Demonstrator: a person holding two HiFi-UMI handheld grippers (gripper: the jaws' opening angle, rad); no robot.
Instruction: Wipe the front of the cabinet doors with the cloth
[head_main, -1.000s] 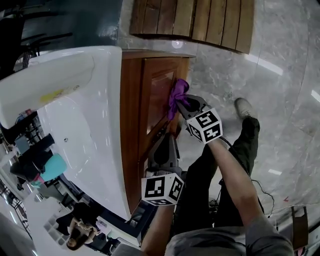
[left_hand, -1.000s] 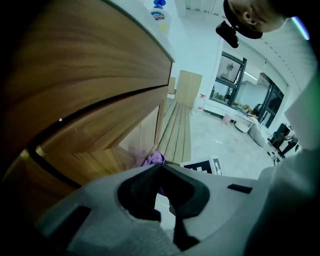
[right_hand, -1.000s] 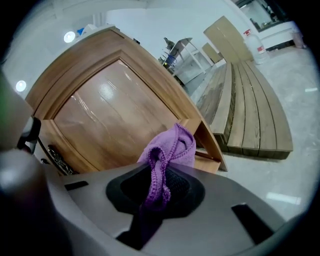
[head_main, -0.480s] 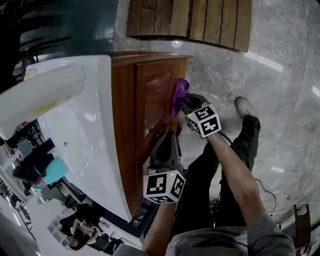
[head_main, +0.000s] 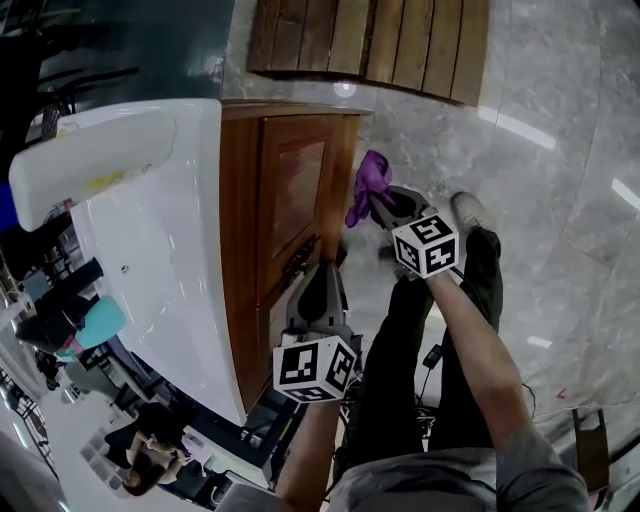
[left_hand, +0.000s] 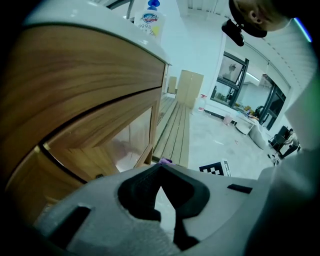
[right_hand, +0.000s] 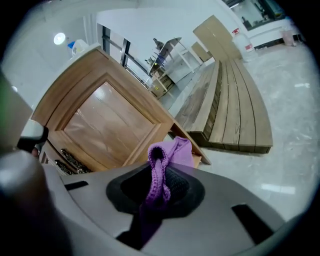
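The wooden cabinet door (head_main: 295, 190) stands under a white basin, with its panel also in the right gripper view (right_hand: 107, 122). A purple cloth (head_main: 368, 185) hangs in my right gripper (head_main: 380, 207), which is shut on it (right_hand: 167, 152) and held a short way off the door's right edge, apart from the wood. My left gripper (head_main: 318, 278) points at the cabinet front close to the metal door handles (head_main: 300, 258). Its jaws look closed with nothing between them (left_hand: 161, 172). The door frame (left_hand: 100, 145) fills the left gripper view.
A white basin and countertop (head_main: 150, 250) lie above the cabinet, with a bottle (left_hand: 149, 17) on top. A slatted wooden platform (head_main: 370, 40) lies on the marble floor behind. The person's legs and a shoe (head_main: 465, 212) are just right of the cabinet.
My right gripper has drawn the purple cloth off the door and out to the right. The left gripper has stayed near the handles.
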